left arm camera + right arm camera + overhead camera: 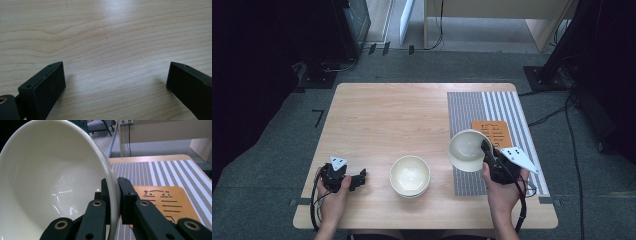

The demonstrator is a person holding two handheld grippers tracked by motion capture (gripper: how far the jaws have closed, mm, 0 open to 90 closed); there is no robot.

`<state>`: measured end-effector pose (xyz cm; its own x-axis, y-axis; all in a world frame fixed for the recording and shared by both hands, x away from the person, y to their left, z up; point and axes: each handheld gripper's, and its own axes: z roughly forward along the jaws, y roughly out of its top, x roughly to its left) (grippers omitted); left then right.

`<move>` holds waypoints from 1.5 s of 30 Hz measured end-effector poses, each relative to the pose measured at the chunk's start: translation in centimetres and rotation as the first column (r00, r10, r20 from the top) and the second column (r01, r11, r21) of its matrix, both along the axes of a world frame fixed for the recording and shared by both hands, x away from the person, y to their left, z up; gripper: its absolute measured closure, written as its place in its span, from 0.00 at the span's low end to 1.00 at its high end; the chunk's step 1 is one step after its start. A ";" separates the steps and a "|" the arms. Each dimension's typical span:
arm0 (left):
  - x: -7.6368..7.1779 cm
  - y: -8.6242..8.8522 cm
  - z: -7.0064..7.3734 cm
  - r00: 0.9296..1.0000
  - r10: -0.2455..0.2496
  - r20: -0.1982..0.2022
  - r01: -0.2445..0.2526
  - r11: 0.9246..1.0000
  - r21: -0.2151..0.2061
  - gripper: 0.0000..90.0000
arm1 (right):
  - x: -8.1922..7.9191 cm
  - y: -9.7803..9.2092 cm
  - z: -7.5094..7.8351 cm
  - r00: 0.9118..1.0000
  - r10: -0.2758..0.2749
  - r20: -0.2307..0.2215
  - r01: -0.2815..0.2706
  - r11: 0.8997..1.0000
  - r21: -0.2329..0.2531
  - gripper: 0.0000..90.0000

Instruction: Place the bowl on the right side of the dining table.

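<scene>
Right gripper view shows the bowl (50, 182) tilted on its side, its rim wall clamped between the two black jaws: one jaw inside the bowl, the other outside. The right gripper (113, 192) is closed on that rim. The bowl's interior is bare and glossy. High view places the held bowl (468, 150) above the left edge of the striped mat (492, 107), clear of the table (387, 115), with the right gripper (486, 147) at its near right side. An orange board (494, 131) lies on the mat just behind. A second bowl (410, 175), upright and with nothing in it, stands on the table to the left. Left gripper (360, 176) rests near the table's near left corner; left gripper view shows its jaws wide apart over bare wood, holding nothing.
</scene>
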<state>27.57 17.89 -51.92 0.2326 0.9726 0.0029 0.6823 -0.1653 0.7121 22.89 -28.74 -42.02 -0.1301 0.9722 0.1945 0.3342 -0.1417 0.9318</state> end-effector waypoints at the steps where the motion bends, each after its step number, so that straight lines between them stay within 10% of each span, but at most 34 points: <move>1: 0.0 0.0 0.0 1.000 0.000 0.000 0.000 1.000 0.000 0.02 | 0.0 -0.1 0.0 1.000 -0.002 0.000 0.002 1.000 0.000 0.94; 45: 0.0 -0.2 0.0 1.000 -0.013 0.002 0.013 1.000 0.003 0.02 | 3.9 -4.9 -1.1 0.990 -0.106 -0.088 0.106 0.994 -0.012 0.94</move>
<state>27.60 17.69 -51.93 0.2455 0.9694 0.0058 0.6788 -0.1762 0.7129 26.75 -33.64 -43.13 -0.0088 0.9811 0.1934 0.3989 -0.1739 0.9003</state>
